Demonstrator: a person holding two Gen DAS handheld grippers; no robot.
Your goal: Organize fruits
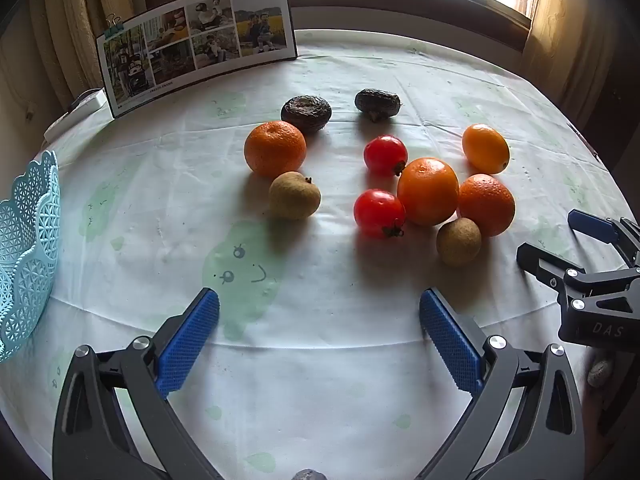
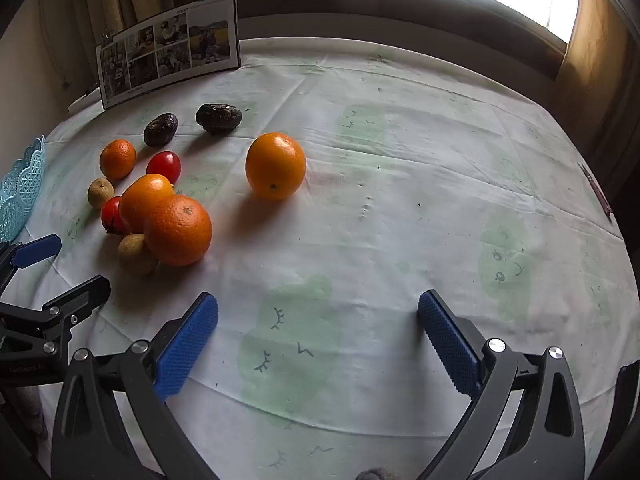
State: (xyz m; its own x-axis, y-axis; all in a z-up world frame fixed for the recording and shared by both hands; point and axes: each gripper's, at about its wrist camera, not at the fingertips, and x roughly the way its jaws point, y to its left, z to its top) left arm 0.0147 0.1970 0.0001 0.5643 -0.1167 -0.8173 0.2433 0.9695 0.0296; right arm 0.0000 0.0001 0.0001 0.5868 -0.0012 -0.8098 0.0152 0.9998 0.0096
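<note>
1. At the far left edge of the desk point(image 1: 320, 380), which is covered with a pale cloth printed with green cartoon shapes, stands a light blue lattice basket point(image 1: 28, 256), holding nothing that can be seen.
2. A photo collage board point(image 1: 196, 44) held by binder clips leans upright at the back left of the desk.
3. The left gripper point(image 1: 319, 334) hovers low over the cloth with its blue-padded fingers spread wide, nothing between them.
4. Ahead of it lies a left cluster: a mandarin point(image 1: 275, 148) touching a dark wrinkled fruit point(image 1: 306, 114) behind it, and a brown longan point(image 1: 294, 195) just in front.
5. A second dark wrinkled fruit point(image 1: 377, 103) sits apart at the back.
6. To the right are two red tomatoes point(image 1: 380, 213), a large orange point(image 1: 428, 191), a rough-skinned orange point(image 1: 486, 205) and a second longan point(image 1: 458, 241), packed close together.
7. A yellow-orange oval fruit point(image 1: 485, 149) lies just behind that group, separate from it.
8. The right gripper point(image 2: 318, 336) is farthest right, also wide open and empty, over bare cloth well to the right of the fruit.
</note>
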